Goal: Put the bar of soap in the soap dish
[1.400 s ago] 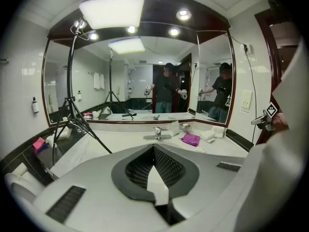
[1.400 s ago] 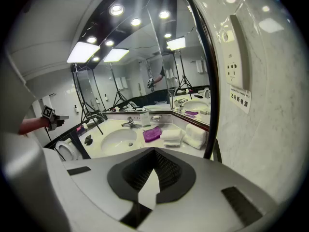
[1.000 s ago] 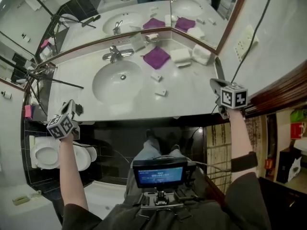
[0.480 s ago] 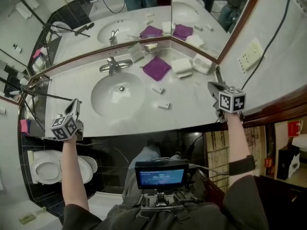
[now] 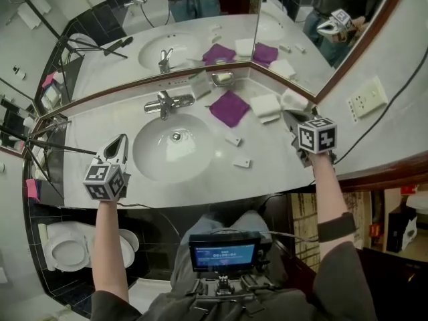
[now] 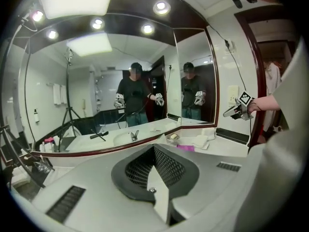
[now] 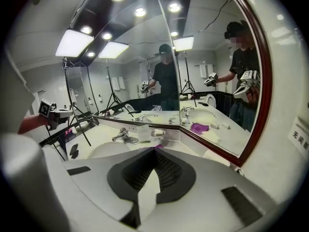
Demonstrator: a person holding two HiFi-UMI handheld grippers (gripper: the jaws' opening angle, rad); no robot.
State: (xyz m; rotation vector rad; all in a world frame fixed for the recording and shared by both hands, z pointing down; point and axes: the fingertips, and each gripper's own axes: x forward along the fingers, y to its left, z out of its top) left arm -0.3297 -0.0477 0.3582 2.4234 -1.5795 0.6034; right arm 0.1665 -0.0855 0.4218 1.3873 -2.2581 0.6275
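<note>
The left gripper [image 5: 120, 142] had its jaws together on nothing, over the counter [image 5: 281, 172] left of the basin [image 5: 175, 147]; the right gripper [image 5: 289, 118] was likewise closed and empty, near the folded white towels [image 5: 266, 105]; two small white bars [image 5: 242, 162] lay right of the basin; the soap dish [image 5: 223, 79] sat by the mirror corner, something pale inside; a wall label [image 7: 300, 138] bore characters too blurred to read.

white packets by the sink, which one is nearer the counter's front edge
The front packet, nearer the person; the other packet lies farther back, toward the purple cloth.
</note>
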